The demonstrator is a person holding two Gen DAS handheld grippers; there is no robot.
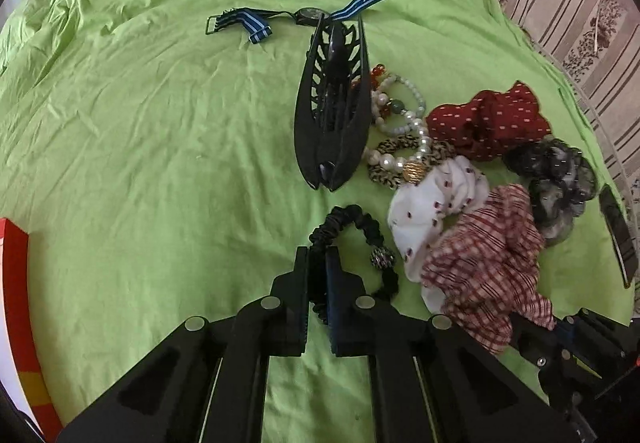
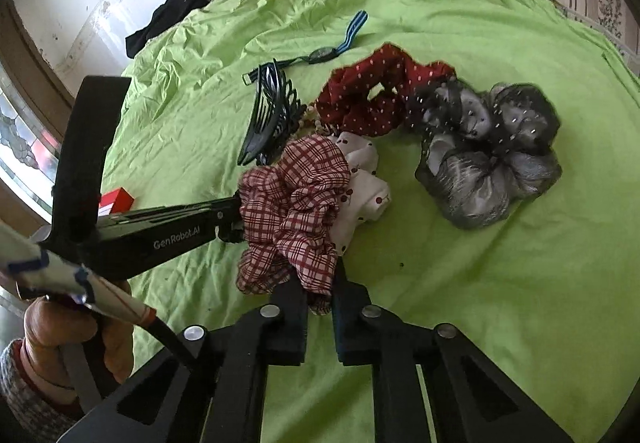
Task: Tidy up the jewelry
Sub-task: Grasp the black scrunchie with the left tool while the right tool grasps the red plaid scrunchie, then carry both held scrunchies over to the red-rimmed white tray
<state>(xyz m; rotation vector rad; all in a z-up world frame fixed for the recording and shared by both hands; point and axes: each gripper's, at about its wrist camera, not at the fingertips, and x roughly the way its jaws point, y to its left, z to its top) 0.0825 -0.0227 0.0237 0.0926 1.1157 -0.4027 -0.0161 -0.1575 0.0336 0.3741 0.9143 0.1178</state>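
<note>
My left gripper [image 1: 317,263] is shut on a black scrunchie band [image 1: 352,239] with a beaded ball, low on the green sheet [image 1: 160,163]. My right gripper [image 2: 320,283] is shut on the red-and-white checked scrunchie [image 2: 292,203], which also shows in the left wrist view [image 1: 480,275]. Beside it lie a white dotted scrunchie [image 1: 432,211], a red dotted scrunchie [image 2: 368,95], a grey sheer scrunchie [image 2: 488,147], pearl and bead bracelets [image 1: 400,115], a leopard band [image 1: 396,159], a black claw clip [image 1: 332,107] and a blue-striped watch [image 1: 308,16].
A red box [image 2: 116,199] lies at the left of the sheet, its edge showing in the left wrist view [image 1: 16,283]. A striped floral cover [image 1: 580,23] borders the right side. A black cloth [image 2: 168,19] lies at the far edge. The left gripper's body [image 2: 160,231] crosses the right wrist view.
</note>
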